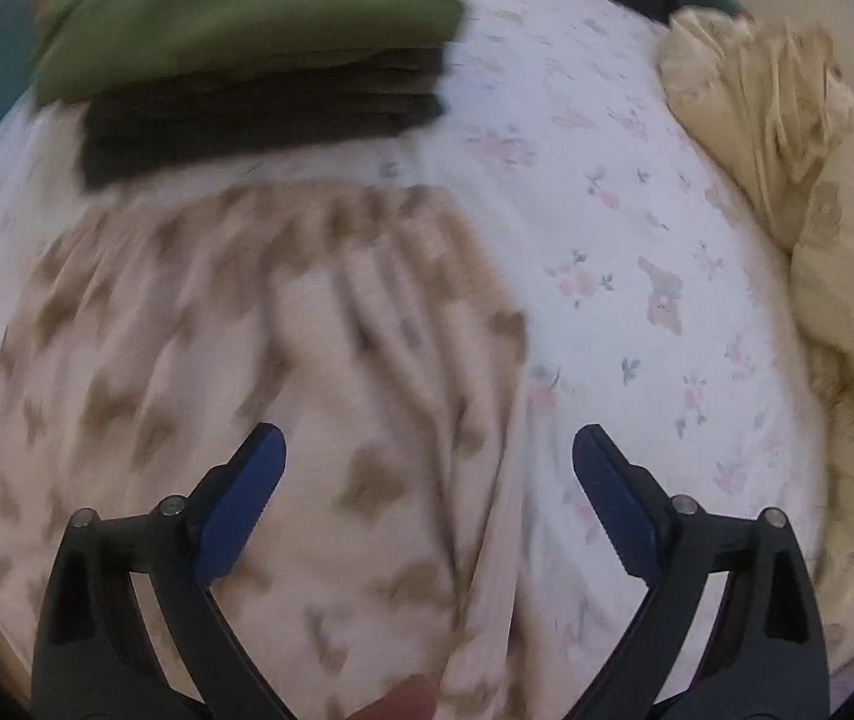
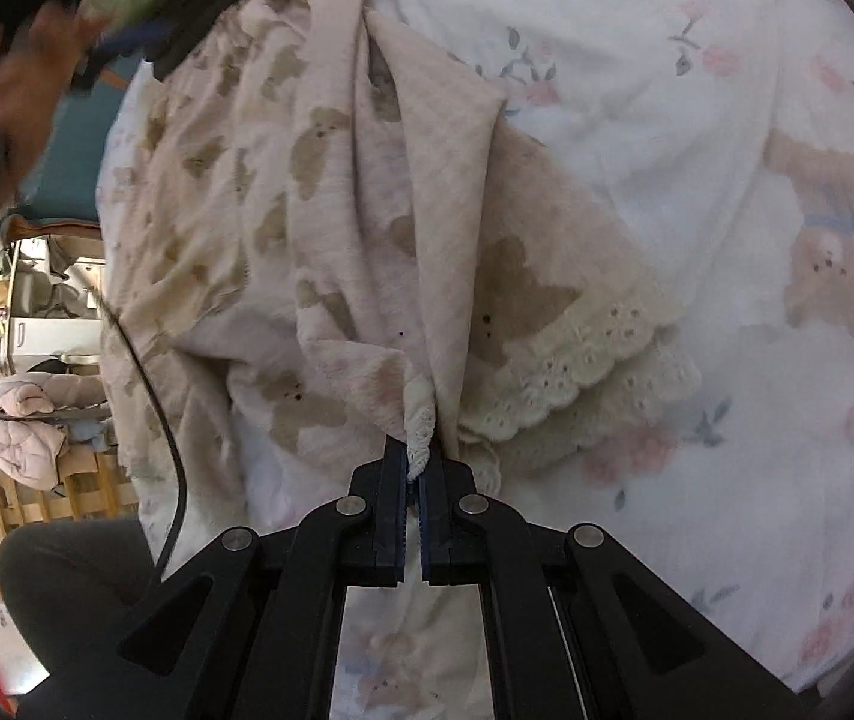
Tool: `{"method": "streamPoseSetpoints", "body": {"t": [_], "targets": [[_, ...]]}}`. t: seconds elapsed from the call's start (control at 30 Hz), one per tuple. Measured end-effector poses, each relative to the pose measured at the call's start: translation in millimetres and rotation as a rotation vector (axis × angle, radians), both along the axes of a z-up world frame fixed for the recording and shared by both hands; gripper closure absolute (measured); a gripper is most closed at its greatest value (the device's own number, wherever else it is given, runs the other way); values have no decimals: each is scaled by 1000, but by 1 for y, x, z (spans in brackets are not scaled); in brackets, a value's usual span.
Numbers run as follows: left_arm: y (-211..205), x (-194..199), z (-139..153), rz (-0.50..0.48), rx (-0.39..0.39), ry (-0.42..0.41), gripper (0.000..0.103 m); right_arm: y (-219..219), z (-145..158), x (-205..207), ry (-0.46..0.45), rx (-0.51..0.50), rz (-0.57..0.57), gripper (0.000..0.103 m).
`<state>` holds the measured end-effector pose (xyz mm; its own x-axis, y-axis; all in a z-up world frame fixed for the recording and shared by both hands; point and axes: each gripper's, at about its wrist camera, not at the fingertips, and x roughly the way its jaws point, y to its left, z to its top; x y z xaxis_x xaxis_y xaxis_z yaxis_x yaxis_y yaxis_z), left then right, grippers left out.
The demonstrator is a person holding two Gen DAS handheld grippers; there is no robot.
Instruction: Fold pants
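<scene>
The pants are pale pink with brown bear prints and lie on a floral bedsheet. In the left wrist view my left gripper is open and empty above the pants, its blue pads wide apart. In the right wrist view my right gripper is shut on the pants' lace-trimmed leg hem. The pants stretch away from it, bunched, toward the gathered waistband at the top. A second lace cuff lies flat to the right.
A stack of folded clothes, green on dark ones, sits beyond the pants. A crumpled cream duvet lies at the right. The bed edge, a black cable and room clutter show at left in the right wrist view.
</scene>
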<state>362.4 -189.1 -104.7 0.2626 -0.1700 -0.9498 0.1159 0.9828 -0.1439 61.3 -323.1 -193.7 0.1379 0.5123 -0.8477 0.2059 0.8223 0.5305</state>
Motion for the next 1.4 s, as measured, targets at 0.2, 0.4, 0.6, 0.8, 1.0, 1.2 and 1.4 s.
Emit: {"method": "streamPoseSetpoints", "body": {"t": [0.2, 0.4, 0.6, 0.8, 1.0, 1.2, 1.4], "targets": [[-47, 46, -27, -26, 110, 14, 16, 6, -7, 5, 0, -11, 16, 101], [-70, 66, -63, -92, 192, 85, 54, 5, -9, 12, 0, 4, 3, 101], [-71, 58, -65, -207, 223, 78, 102, 3, -5, 11, -11, 3, 7, 101], [-33, 47, 4, -313, 207, -2, 102, 17, 39, -3, -164, -17, 73, 101], [45, 38, 58, -284, 253, -95, 102, 51, 92, -4, -344, 266, 213, 101], [142, 40, 74, -198, 273, -136, 102, 114, 129, 5, -414, 428, 355, 100], [229, 52, 45, -132, 386, -120, 102, 209, 127, 35, -354, 507, 448, 100]]}}
